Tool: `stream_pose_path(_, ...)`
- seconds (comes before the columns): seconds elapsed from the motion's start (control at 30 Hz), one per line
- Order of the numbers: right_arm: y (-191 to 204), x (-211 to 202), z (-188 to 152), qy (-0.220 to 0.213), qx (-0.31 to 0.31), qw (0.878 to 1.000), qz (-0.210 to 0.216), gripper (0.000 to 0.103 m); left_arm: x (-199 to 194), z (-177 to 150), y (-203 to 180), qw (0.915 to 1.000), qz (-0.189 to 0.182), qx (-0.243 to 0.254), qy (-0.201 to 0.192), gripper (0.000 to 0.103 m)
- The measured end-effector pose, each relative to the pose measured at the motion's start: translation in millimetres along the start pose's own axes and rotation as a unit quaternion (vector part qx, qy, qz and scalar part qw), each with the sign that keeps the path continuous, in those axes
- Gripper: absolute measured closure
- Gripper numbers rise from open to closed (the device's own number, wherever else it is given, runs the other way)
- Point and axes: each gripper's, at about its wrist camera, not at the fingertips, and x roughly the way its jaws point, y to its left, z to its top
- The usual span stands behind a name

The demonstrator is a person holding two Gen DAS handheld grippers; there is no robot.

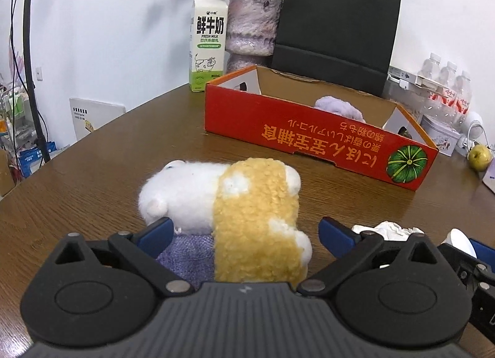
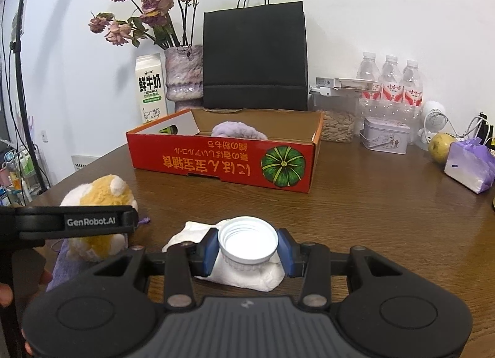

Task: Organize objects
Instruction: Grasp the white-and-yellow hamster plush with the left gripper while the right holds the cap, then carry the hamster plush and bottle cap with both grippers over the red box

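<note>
A white and yellow plush toy (image 1: 235, 212) (image 2: 99, 194) lies on a purple cloth (image 1: 188, 253) on the wooden table. My left gripper (image 1: 246, 232) stands open around the toy's near end, one blue finger on each side, without pressing it. My right gripper (image 2: 247, 248) is shut on a white plastic cap (image 2: 247, 237), held just over a crumpled white tissue (image 2: 247, 274). A red cardboard box (image 2: 222, 157) (image 1: 309, 132) stands farther back, with a fluffy lilac item (image 2: 238, 130) inside.
Along the wall stand a milk carton (image 2: 150, 89), a vase of dried roses (image 2: 182, 73), a black paper bag (image 2: 255, 55), water bottles (image 2: 389, 83), a jar of seeds (image 2: 335, 126) and a tin (image 2: 385, 135). At the right lie an apple (image 2: 441, 143) and a tissue pack (image 2: 470, 166).
</note>
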Motion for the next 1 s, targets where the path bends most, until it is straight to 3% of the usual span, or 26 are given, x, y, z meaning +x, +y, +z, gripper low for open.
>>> stream_pose_path(0.13, 2, 1, -1, 0.002, -0.004, 1.0, -0.002, 0.064, -5, 2, 2, 1.0, -0.007, -0.001, -0.007, 0.008)
stream_pose_path(0.3, 3, 2, -2, 0.004, -0.006, 1.0, -0.005, 0.064, -2, 3, 7, 0.9992, -0.038, -0.002, 0.013, 0.05)
stream_pose_path(0.63, 4, 1, -2, 0.002, -0.01, 1.0, 0.0, 0.064, -13, 6, 21, 0.999, -0.042, -0.015, -0.005, 0.052)
stream_pose_path(0.83, 9, 0, -3, 0.003, -0.019, 1.0, 0.004, 0.064, -34, 6, 22, 0.9978, -0.057, 0.003, -0.034, 0.052)
stream_pose_path(1.0, 17, -3, -6, 0.004, -0.031, 1.0, 0.005, 0.064, -43, 5, 24, 0.9966, -0.072, 0.02, -0.034, 0.052)
